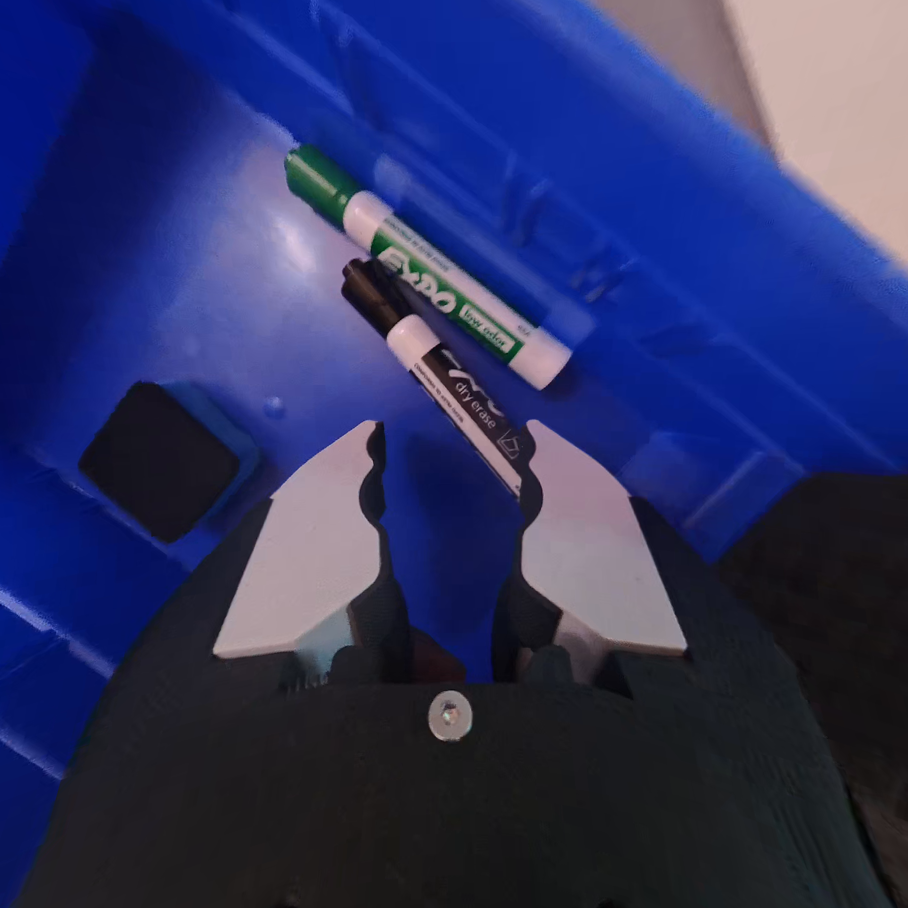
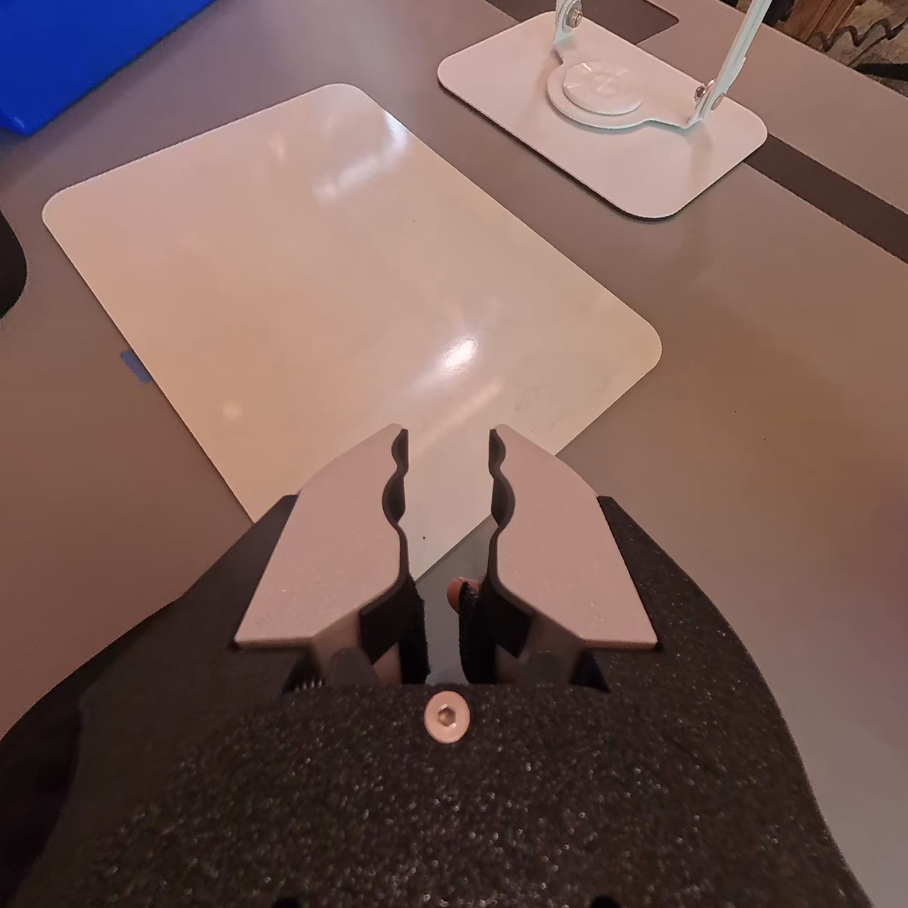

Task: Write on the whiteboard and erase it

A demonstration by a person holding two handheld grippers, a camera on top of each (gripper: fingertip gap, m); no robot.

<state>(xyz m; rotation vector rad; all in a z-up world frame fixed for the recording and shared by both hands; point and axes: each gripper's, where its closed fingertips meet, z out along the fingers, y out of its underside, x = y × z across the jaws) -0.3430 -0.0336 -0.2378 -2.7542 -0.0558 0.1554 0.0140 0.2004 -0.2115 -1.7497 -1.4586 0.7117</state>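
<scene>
Green marker (image 1: pixel 427 265): we note a printed label along its white barrel, white lettering on green bands and small dark print beside it.
Black marker (image 1: pixel 442 388): we note white lettering on a black band, small print alongside, and a small outlined symbol.

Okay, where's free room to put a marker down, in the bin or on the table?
In the blue bin, bare floor lies between the eraser and black marker; beside the green marker it's crowded. On the table, the whiteboard and the surface right of it are bare.
</scene>
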